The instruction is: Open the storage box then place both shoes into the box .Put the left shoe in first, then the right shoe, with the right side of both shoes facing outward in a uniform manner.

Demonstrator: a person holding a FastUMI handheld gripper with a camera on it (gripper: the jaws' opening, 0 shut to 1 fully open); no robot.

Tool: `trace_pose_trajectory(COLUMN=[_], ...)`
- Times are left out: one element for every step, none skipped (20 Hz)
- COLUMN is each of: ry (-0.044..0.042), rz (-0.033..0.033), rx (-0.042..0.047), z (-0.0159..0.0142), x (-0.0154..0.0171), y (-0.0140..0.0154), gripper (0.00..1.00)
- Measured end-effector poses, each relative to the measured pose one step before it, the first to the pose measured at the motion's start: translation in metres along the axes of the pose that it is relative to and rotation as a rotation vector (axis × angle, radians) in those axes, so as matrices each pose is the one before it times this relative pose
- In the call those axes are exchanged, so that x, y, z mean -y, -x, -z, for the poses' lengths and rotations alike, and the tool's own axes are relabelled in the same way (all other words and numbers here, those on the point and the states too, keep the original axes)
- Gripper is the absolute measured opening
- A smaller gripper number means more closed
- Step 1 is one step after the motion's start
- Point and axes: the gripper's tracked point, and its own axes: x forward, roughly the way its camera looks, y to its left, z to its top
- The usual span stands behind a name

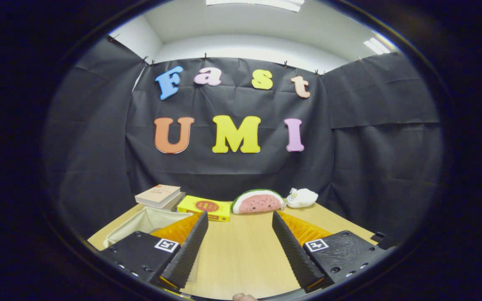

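Two ridged fingers rise from the bottom of the frame, spread wide apart with bare wooden surface between them; they hold nothing and touch nothing. Each one is a dark wedge with a ribbed inner face, mounted on a flat black block that carries a small square marker. The gripper itself points toward the back of the booth. At the very bottom centre, a fingertip of the person holding the tool just peeks in.

Partly hidden behind the left finger, at lower left of the frame, sits the storage box: a pale fabric bin with soft, slightly sagging walls and an open top, its interior light and plain. It stands on the surface just beyond and to the left of the left finger, not between the fingers.

Further back, along the far edge of the surface in the middle of the frame, lies a row of things. From left: a thick book with a tan cover resting on something darker, a flat yellow carton with a round red mark, a plush watermelon slice with a green rind and pink face, and a small white plush toy touching its right end. Black cloth hangs behind them.
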Motion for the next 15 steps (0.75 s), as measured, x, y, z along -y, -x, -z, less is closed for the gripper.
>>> trace_pose_trajectory(ry=[-0.00504,0.00232,0.00031,0.00006,-0.00151,0.00286,0.00274,0.00433,-0.00029,-0.0014,-0.00146,0.00326,-0.00062,-0.00275,-0.00478], rz=[-0.00419,0.00686,-0.0017,-0.00296,-0.00624,0.00404,0.00802,0.00848,0.00808,0.00196,0.00191,0.00284,0.00442,0.00054,-0.0045], rx=[0.00224,0.00396,-0.00406,-0.00375,-0.00497,-0.00327,-0.00298,-0.00076,-0.00548,-0.00463,-0.00673,-0.00143,-0.00393,0.00083,0.0045], z=[0.00094,0.00124,0.00426,0.00341,0.00436,0.00358,0.00517,0.00335,0.00457,0.00375,0.00332,0.00199,0.00192,-0.00057,-0.00059], x=[0.00375,0.00423,0.00441,0.00259,0.00189,0.00445,0.00687,0.00594,0.00499,0.00349,0.00274,0.00322,0.00347,0.00236,0.00079], y=[0.0009,0.00103,-0.00086,0.00177,0.00133,0.00095,-0.0018,-0.00158,-0.00154,0.00061,-0.00241,-0.00054,-0.00101,-0.00016,0.00008], gripper=[0.94,0.94,0.94,0.94,0.94,0.94,0.94,0.94,0.94,0.94,0.94,0.94,0.94,0.94,0.94])
